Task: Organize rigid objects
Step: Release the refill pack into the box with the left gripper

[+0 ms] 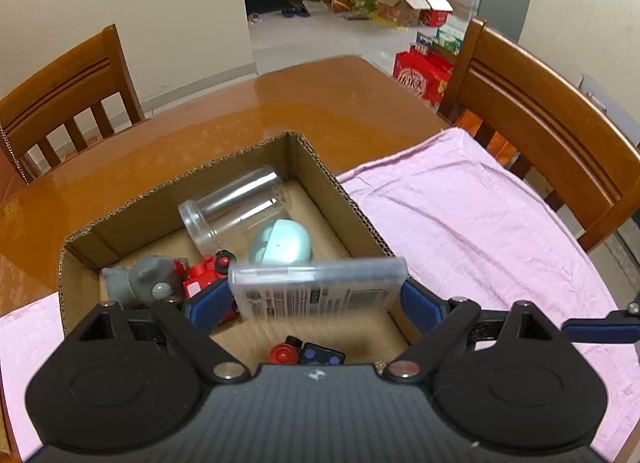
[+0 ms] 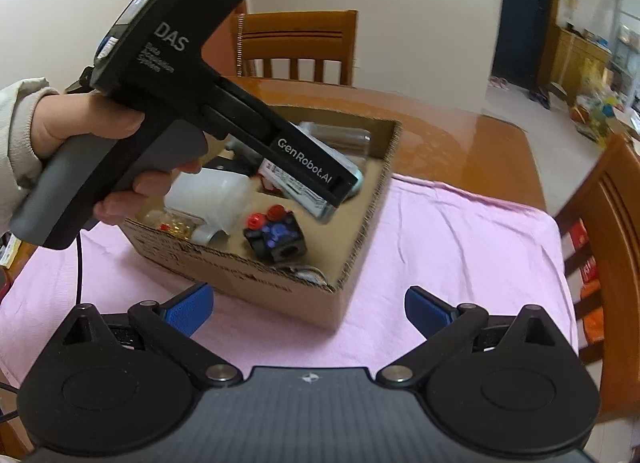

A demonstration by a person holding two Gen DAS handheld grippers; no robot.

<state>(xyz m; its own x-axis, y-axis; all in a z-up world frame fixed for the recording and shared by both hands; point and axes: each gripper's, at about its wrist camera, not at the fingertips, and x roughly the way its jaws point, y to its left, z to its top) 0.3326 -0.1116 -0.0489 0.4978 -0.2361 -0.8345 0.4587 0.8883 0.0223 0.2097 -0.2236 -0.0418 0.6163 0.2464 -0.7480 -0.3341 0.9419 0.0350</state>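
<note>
We held the clear plastic case (image 1: 316, 287) pinched in the left gripper (image 1: 316, 299) over the cardboard box (image 1: 344, 191); better lowered before release. The right gripper (image 2: 308, 311) gaped wide, empty.

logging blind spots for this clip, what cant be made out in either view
- Print on the clear case held by the left gripper: blurred, left wrist view.
- Items at the cardboard box's near corner: hidden by its wall, right wrist view.
- Red toy: partly behind the blue finger.
</note>
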